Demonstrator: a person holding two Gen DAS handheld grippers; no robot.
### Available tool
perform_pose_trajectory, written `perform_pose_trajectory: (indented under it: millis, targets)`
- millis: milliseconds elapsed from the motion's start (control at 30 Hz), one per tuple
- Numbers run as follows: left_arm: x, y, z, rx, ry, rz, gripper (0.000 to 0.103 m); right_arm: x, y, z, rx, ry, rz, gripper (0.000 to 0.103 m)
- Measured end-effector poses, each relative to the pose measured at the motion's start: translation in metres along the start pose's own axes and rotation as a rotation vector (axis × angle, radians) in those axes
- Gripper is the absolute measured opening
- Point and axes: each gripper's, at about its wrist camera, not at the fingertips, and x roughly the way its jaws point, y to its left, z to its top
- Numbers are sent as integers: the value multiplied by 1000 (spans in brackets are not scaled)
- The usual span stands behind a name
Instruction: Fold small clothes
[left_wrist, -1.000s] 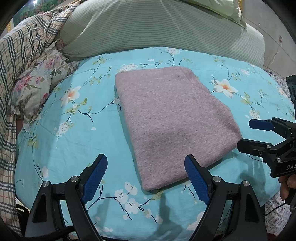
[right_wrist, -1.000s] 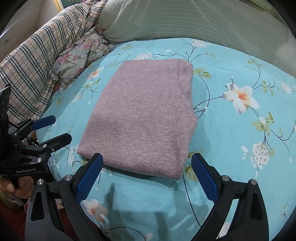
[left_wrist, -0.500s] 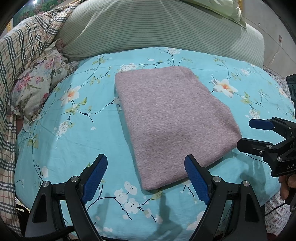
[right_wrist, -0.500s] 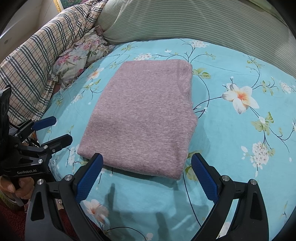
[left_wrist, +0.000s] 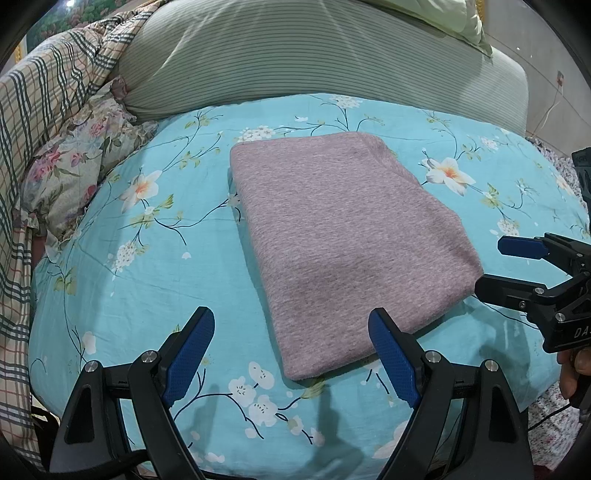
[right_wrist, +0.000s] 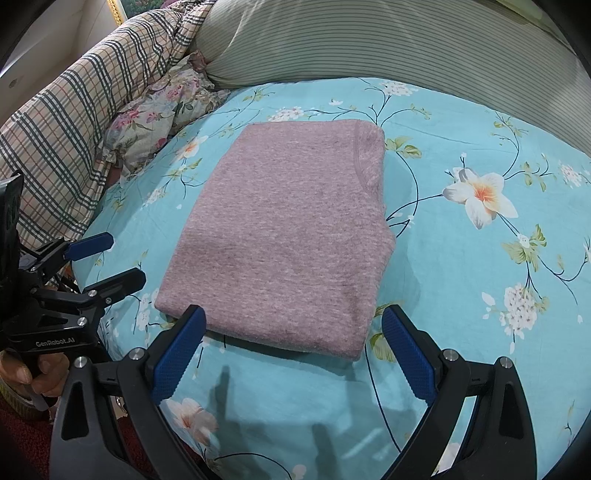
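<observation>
Right gripper (left_wrist: 517, 266) body cut by frame edge in left wrist view; holding hand (left_wrist: 572, 373) mostly out of frame. Left gripper (right_wrist: 99, 258) rear likewise cropped in right wrist view. Folded garment (right_wrist: 280, 236) underside and inner layers hidden.

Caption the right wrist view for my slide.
Folded mauve garment lies flat on floral bedsheet, open right hand-held gripper nearby.

The bed (left_wrist: 155, 266), under a turquoise floral sheet, carries a folded mauve garment (left_wrist: 343, 236), a striped bolster (left_wrist: 295, 59) and a plaid quilt (right_wrist: 62, 122).
</observation>
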Motion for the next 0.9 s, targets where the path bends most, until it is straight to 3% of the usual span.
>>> perform_pose_trajectory:
  millis: [900]
  targets:
    - [2, -2, 1, 5, 0, 0, 86, 0, 1, 3, 2, 0, 4, 96]
